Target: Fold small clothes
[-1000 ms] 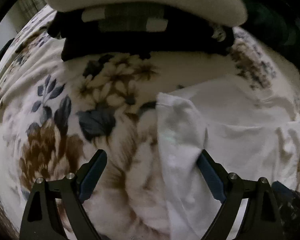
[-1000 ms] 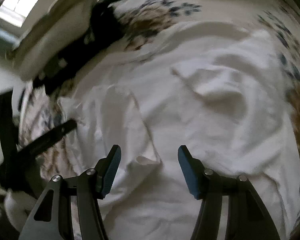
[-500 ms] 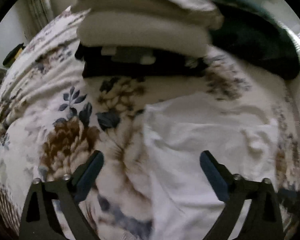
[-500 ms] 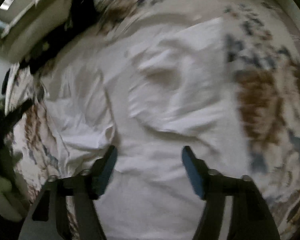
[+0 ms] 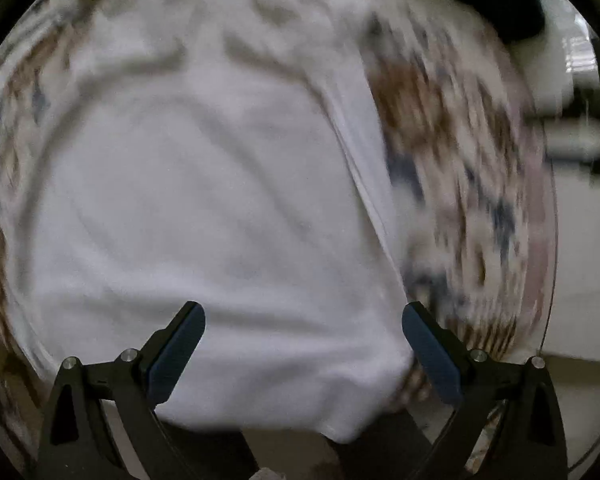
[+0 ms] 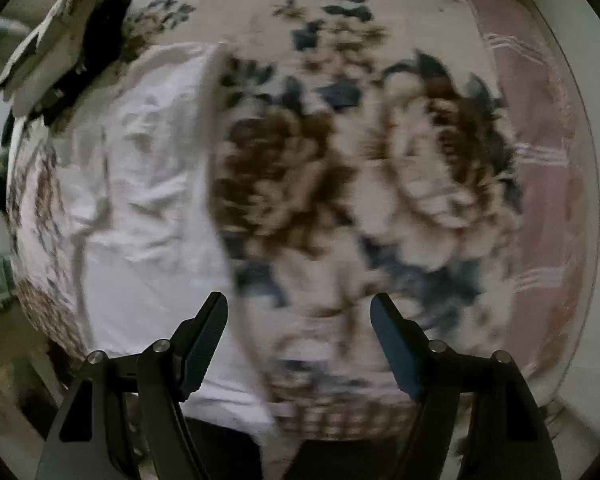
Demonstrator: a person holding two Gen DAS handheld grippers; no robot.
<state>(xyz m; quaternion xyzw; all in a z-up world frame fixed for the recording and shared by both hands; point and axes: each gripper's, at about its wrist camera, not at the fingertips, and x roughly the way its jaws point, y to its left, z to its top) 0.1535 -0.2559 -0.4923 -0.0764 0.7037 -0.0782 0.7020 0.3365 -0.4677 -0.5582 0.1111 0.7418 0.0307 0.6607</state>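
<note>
A white garment [image 5: 204, 208] lies spread on a floral blanket [image 5: 452, 152] and fills most of the blurred left wrist view. My left gripper [image 5: 303, 332] is open and empty above its near hem. In the right wrist view the garment [image 6: 148, 208] lies at the left, its straight right edge running down the middle. My right gripper [image 6: 299, 328] is open and empty, over the blanket [image 6: 380, 168] just right of that edge.
A stack of folded cream and black clothes [image 6: 64, 56] sits at the far left of the bed. A pink striped sheet [image 6: 540, 152] shows along the bed's right side. The bed's near edge [image 6: 340, 428] is below my right gripper.
Both grippers have swung to the right. The left view now looks over the garment's body instead of its left edge. The right view has left the garment for the bare blanket.
</note>
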